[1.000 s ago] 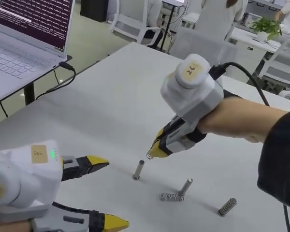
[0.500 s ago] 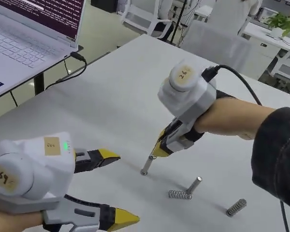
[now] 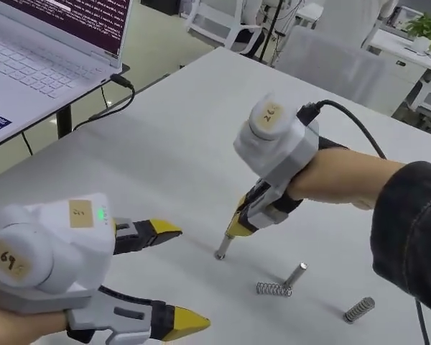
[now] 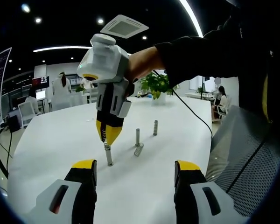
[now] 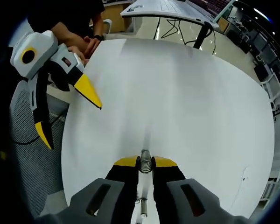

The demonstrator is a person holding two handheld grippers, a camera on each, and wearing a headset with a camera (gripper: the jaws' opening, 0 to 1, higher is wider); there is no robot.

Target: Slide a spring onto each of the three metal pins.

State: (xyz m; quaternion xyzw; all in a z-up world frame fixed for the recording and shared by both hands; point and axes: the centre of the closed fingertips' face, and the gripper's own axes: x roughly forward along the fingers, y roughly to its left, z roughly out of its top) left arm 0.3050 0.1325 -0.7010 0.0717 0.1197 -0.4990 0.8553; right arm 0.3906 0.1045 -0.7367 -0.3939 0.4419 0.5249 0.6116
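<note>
— while the right gripper (image 3: 233, 230) pinches the small silver coil spring (image 5: 145, 163) between its yellow tips, right over the top of the upright grey metal pin (image 3: 221, 248), how do you rate the part?
— light, springy, thin wire. squeezed hard across the coils it likely deforms or pops out sideways, so i judge a gentle hold on the flanks is best, axis in line with the pin, bore left free.
— and the pin?
— stiff, slick, stands on end on the white table (image 3: 165, 144) as far as i can see. a side push may tip it. whether it's fixed, cannot tell.
— left gripper (image 3: 187, 277)?
— jaws spread wide, holding nothing, hovering low near the person, apart from the pin.
— the others?
— second loose spring (image 3: 274, 289) lies flat, just beside the foot of a second pin (image 3: 296, 274). third spring (image 3: 359, 309), farther right, looks already seated on its pin; not certain.
</note>
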